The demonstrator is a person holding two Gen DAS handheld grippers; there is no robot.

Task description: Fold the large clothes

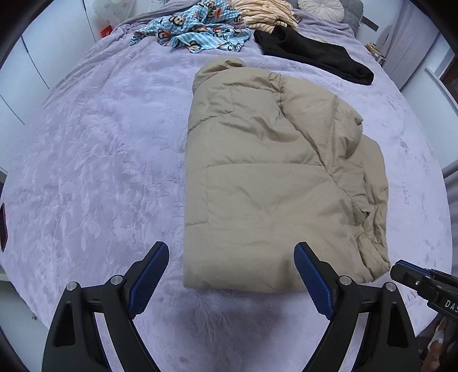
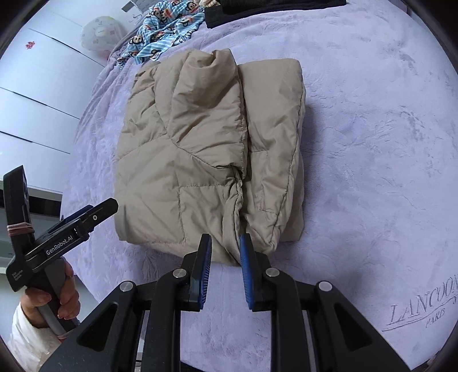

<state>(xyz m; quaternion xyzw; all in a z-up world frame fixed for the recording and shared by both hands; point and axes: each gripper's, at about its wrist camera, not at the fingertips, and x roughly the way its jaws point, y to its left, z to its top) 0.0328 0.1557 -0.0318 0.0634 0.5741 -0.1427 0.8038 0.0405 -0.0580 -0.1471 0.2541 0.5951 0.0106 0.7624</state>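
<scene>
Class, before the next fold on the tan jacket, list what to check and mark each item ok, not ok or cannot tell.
1. Tan jacket lies folded into a compact stack on the purple blanket: ok.
2. Left tongs open, nothing between them: ok.
3. Right tongs narrowly parted, clear of the fabric: cannot tell.
4. Black garment and monkey-print cloth lie apart from the jacket: ok.
5. Jacket's near edge even: not ok; bunched at the seam.

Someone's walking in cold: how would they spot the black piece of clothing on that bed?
Start at the lilac bedspread and the beige puffer jacket folded in its middle. Look past the jacket toward the clothes at the far end. The black garment lies there, plain and dark beside the blue monkey-print fabric and the cream striped top.
</scene>
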